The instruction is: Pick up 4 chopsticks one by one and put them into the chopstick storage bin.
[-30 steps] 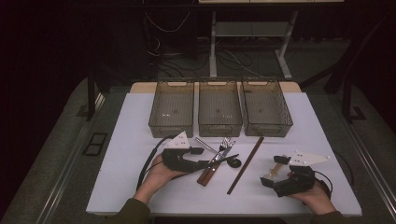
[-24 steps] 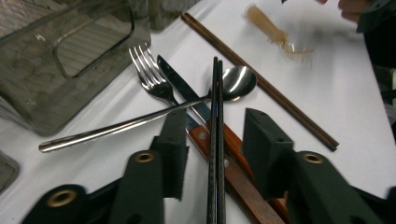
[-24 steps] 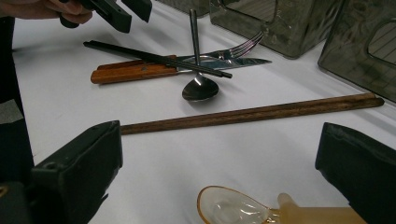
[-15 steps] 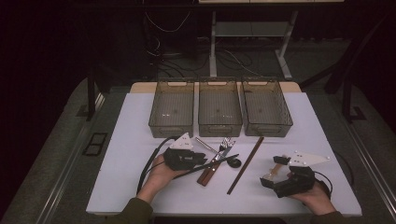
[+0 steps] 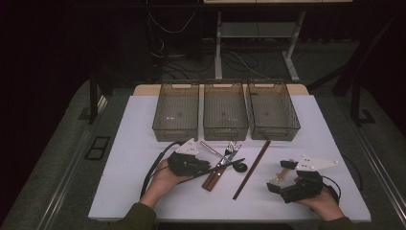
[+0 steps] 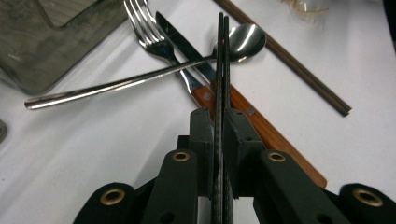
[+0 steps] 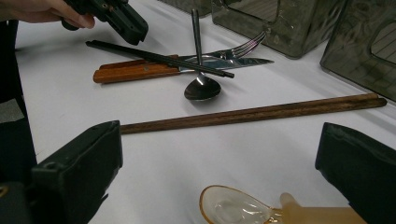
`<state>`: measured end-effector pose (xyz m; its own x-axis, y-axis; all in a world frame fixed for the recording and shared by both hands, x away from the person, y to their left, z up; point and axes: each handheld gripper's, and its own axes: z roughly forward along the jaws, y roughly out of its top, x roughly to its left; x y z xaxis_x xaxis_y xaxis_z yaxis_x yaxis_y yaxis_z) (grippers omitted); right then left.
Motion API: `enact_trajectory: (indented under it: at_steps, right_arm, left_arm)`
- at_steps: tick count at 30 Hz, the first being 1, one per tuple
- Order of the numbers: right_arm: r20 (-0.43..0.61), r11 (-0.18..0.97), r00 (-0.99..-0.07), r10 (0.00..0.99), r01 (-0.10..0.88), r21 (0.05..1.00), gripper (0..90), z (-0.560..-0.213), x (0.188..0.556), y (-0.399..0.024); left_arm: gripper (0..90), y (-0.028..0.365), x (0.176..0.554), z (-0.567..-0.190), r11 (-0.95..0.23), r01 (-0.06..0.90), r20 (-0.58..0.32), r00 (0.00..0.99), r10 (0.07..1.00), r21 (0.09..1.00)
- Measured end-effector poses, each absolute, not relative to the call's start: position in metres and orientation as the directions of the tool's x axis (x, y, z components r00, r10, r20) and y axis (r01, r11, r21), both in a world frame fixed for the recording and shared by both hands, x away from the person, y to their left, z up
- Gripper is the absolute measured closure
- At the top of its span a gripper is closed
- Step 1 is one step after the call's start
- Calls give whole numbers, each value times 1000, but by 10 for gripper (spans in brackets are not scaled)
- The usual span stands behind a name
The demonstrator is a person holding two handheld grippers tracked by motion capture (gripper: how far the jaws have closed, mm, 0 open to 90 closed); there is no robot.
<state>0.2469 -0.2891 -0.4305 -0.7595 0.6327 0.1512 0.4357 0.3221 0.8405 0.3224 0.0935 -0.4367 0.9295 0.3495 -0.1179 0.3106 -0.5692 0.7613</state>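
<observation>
My left gripper is shut on a pair of thin black chopsticks; its jaws have just been closing on them. The sticks reach out over a steel spoon, a fork and a wooden-handled knife. In the high view the left gripper lies left of this cutlery pile. My right gripper rests at the front right with its jaws wide apart. An amber plastic spoon lies on the table between them, untouched. A pair of brown chopsticks lies just beyond it.
Three smoky clear bins stand side by side at the back of the white table. The brown chopsticks lie slantwise between the two grippers. Cables trail from both grippers.
The left gripper's jaws have drawn together on the black chopsticks. Both hands stay where they were.
</observation>
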Motion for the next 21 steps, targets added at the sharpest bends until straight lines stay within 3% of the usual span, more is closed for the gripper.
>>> enact_trajectory:
  at_steps: [21]
  right_arm:
    - [147, 324, -760, 634, 434, 841, 9, -430, 247, -289]
  left_arm:
    - [807, 93, 323, -441, -602, 310, -112, 932, 344, 736]
